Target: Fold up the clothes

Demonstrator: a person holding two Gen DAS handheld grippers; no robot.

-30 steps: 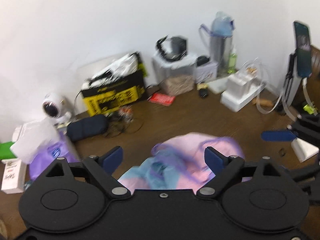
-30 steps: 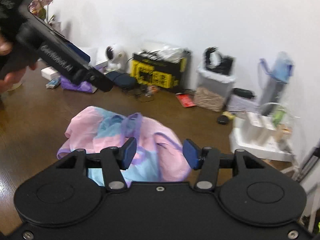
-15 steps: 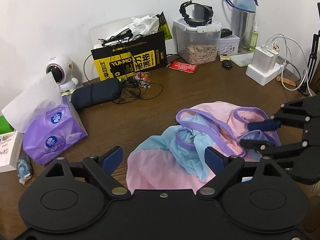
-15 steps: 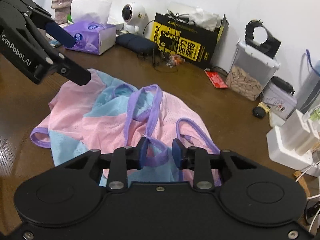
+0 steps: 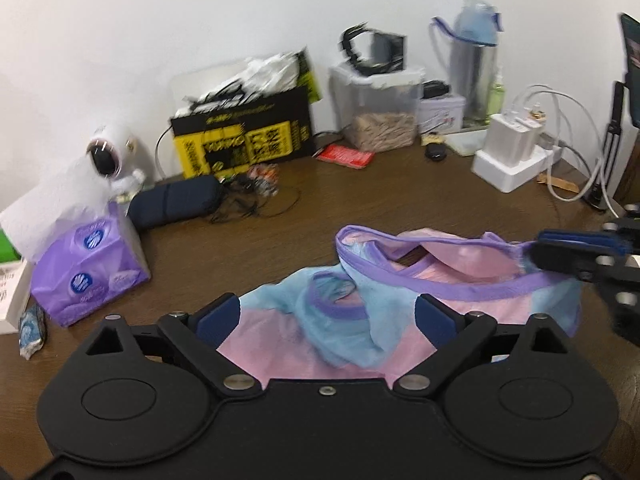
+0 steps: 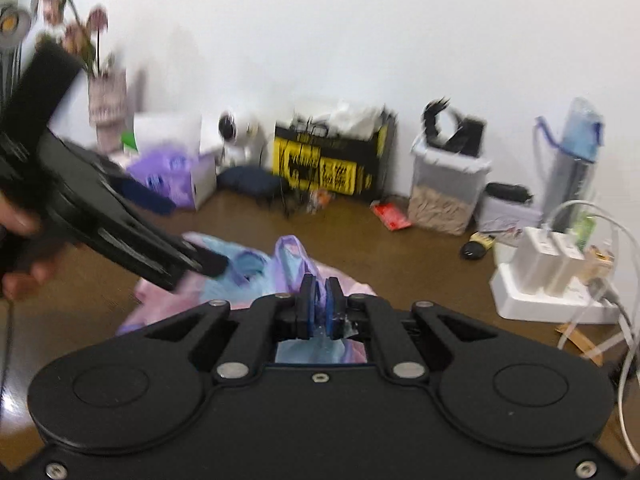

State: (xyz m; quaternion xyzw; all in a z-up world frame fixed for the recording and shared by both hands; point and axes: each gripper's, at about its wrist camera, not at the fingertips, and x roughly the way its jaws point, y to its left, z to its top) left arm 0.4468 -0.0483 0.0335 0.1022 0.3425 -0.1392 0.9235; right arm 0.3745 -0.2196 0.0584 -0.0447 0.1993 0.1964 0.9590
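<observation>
A pink and blue garment (image 5: 352, 320) with purple trim is lying crumpled on the brown wooden table (image 5: 420, 208), in front of the yellow and black box (image 5: 244, 140) that is standing against the white wall. The right gripper (image 6: 319, 304) is pinching the garment: its 2 blue pads are sitting closed together on a purple-trimmed edge, and cloth is showing between and below them. In the left wrist view the same gripper is reaching in from the right side of the garment, with the purple trim running taut up to its tips and that edge raised off the table. The left gripper (image 5: 328, 316) is hanging over the near part of the garment with its jaws spread wide and opening; cloth is lying below and between the 2 fingers, but the pads are not pressing on it. In the right wrist view a hand (image 6: 18, 256) is gripping the handle of the left gripper, left of the garment. A purple tissue box (image 5: 88, 268) is sitting left of the yellow and black box, with a white round camera (image 5: 110, 158) between the 2. A clear lidded container (image 5: 378, 114) is standing right of the yellow and black box, and a white charger block (image 5: 512, 156) farther right. Both views are blurring slightly.
</observation>
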